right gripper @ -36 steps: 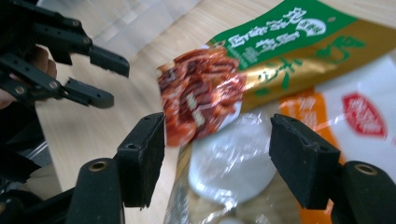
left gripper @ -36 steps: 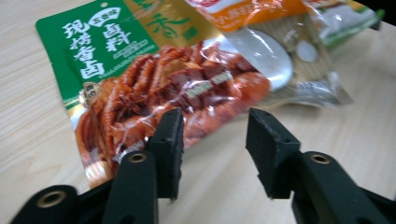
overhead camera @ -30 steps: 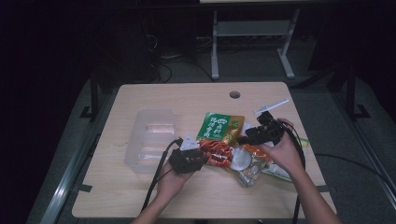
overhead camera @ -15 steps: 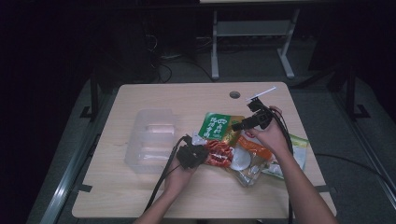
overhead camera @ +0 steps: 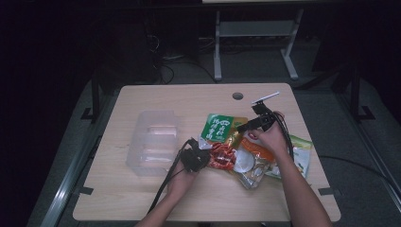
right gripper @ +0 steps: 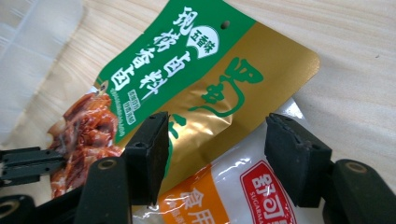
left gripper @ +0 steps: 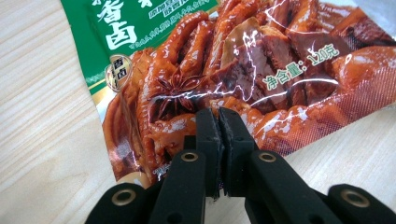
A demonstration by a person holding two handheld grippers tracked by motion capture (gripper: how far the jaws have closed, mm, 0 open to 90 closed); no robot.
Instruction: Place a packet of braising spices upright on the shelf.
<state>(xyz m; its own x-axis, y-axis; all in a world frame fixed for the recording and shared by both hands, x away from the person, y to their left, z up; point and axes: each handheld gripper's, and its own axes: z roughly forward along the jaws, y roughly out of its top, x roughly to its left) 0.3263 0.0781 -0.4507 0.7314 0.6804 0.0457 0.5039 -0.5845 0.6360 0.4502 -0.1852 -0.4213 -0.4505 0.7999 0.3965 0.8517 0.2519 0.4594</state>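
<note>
High view: the left gripper (overhead camera: 201, 156) sits mid-frame at the green-and-red snack pouch (overhead camera: 218, 137), the right gripper (overhead camera: 246, 126) just right of it.

Left gripper view: jaws clamped on the pouch's (left gripper: 224, 70) lower edge, centre frame.

Right gripper view: jaws spread, just been narrowing, over the pouch's (right gripper: 205, 93) gold corner and a white-and-orange packet (right gripper: 233, 196) at the bottom.

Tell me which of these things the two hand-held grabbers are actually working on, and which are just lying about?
In hand:
- green and gold spice packet, pinched at its edge by the shut left gripper
- right gripper, jaws open above that packet's gold side

Lying about:
- clear plastic container
- white and orange sugar packet
- pale green packet
- wooden table
</note>
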